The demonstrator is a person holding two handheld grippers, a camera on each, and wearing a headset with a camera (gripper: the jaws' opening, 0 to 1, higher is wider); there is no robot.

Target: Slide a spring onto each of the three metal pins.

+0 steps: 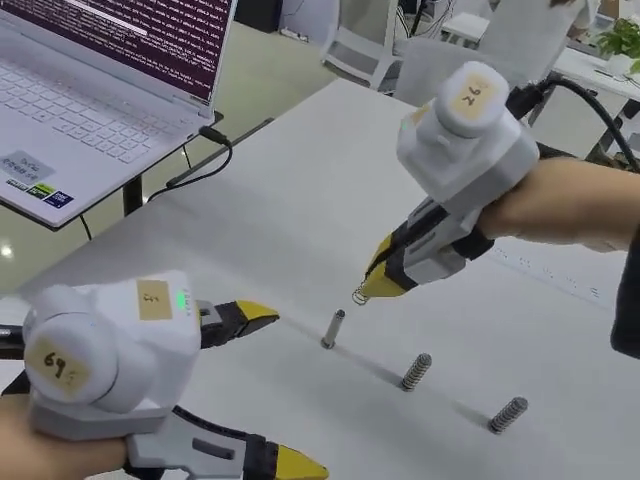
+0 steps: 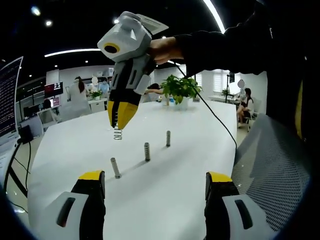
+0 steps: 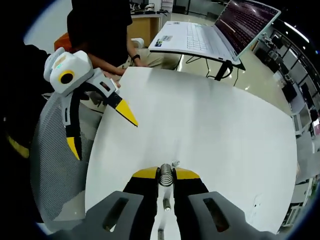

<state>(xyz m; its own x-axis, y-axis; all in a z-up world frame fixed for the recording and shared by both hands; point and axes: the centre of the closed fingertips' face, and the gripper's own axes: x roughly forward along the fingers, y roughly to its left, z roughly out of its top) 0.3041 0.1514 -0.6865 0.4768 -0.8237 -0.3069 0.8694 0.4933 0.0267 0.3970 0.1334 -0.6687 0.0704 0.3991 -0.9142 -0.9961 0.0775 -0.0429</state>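
While one pin stands bare: this looks like the last of three fits. The two spring-covered metal pins [image 1: 416, 371] stand in a row beyond the right hand-held gripper [image 1: 372, 288].
Right hand-held gripper: jaws closed on the small steel coil spring [image 1: 360, 295], which hangs from the yellow tips.
Bare grey metal pin [image 1: 332, 329]: upright on the white worktop [image 1: 300, 200], just below those tips and a little to one side, apart from the spring.
Left hand-held gripper [image 1: 300, 393]: jaws wide apart, holding nothing, hovering with the bare pin ahead of its tips.
Next move: probably bring the spring's open end over the pin top with its axis in line, then lower it and let go. A tilted coil could catch on the pin's edge.
Hard to make out: in the right gripper view a sliver between the jaws, below the spring, may be the pin, but I cannot tell. The spring's lower end is tiny and blurred in the head view.
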